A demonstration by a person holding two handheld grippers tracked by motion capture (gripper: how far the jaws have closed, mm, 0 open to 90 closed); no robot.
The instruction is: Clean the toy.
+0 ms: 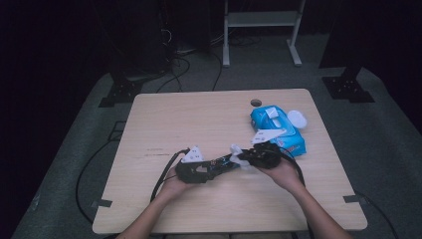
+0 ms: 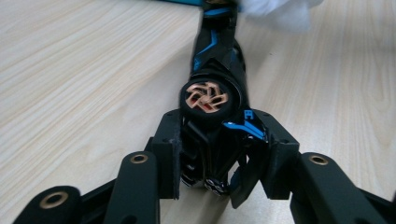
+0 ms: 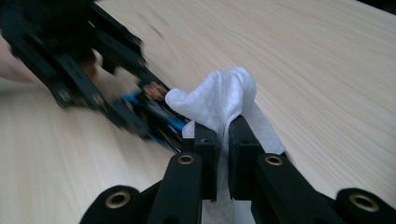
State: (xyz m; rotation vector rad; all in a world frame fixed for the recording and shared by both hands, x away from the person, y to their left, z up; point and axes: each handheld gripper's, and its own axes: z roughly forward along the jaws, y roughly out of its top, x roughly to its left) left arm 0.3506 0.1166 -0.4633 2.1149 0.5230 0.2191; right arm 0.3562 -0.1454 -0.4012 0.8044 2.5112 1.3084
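Observation:
My left gripper [image 2: 219, 154] is shut on a long black tool with blue trim [image 2: 210, 95]; its round end shows a copper-coloured swirl. The tool lies low over the wooden table [image 1: 199, 114] and points toward my right gripper [image 1: 241, 157]. My right gripper [image 3: 223, 149] is shut on a crumpled white wipe [image 3: 219, 98], whose bunched top rises above the jaws. The wipe [image 1: 236, 149] sits against the tool's far end [image 3: 149, 116]. In the left gripper view the wipe [image 2: 280, 11] is a blurred white patch at the top. Both grippers meet near the table's middle front.
A blue pack of wipes [image 1: 278, 130] lies behind my right hand, with a round white lid [image 1: 297, 118] beside it. A small cable hole [image 1: 256, 102] is near the far edge. Cables trail off the table's left front. A white frame stands on the floor beyond.

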